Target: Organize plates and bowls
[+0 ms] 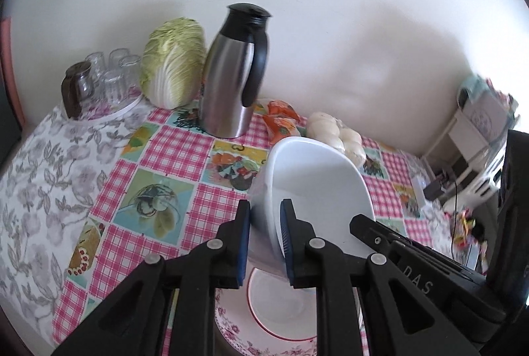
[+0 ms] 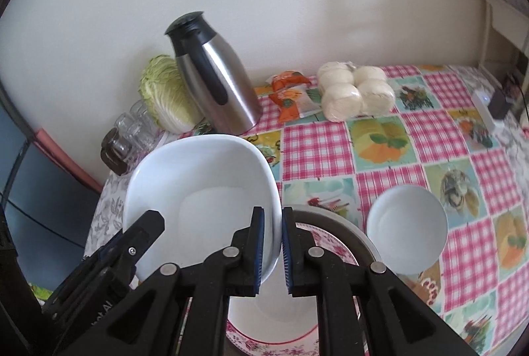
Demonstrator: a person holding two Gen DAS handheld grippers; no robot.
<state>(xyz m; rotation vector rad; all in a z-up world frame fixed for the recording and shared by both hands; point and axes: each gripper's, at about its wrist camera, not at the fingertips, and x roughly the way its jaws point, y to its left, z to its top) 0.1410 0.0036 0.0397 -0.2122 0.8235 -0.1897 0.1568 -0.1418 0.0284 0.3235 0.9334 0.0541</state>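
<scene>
White bowl: a large, glossy white bowl [image 1: 317, 184] of rounded-square outline, with a flat inner floor and smooth plain walls; it is held off the table, tilted steeply on edge, above a floral plate.
Left gripper: the left gripper [image 1: 265, 233] is clamped on the bowl's rim, one blue pad outside the wall and one inside.
Right gripper: the right gripper [image 2: 273, 245] is closed on the opposite rim of the same bowl [image 2: 201, 187], the wall pinched between its blue pads.
Floral plate: a plate [image 2: 334, 245] with a pink rose border is seen directly beneath the bowl, with a white dish bearing a thin red rim line [image 1: 281, 313] resting inside it.
Small bowl: a smaller round white bowl [image 2: 407, 228] stands upright on the tablecloth just beside the plate, apart from both grippers.
Tablecloth: a pink-checked cloth [image 2: 314, 147] with fruit and vegetable panels covers the table.
Thermos: a steel jug [image 1: 231, 71] with black lid and handle stands near the wall.
Cabbage: a pale green napa cabbage [image 1: 172, 61] is set upright just beside the jug.
Glasses: clear tumblers [image 1: 112, 75] are grouped upside down beside a brown jar [image 1: 74, 90].
Buns: white round buns in a clear bag [image 2: 355, 90] lie by the wall, with orange packets [image 2: 289, 91] between them and the jug.
</scene>
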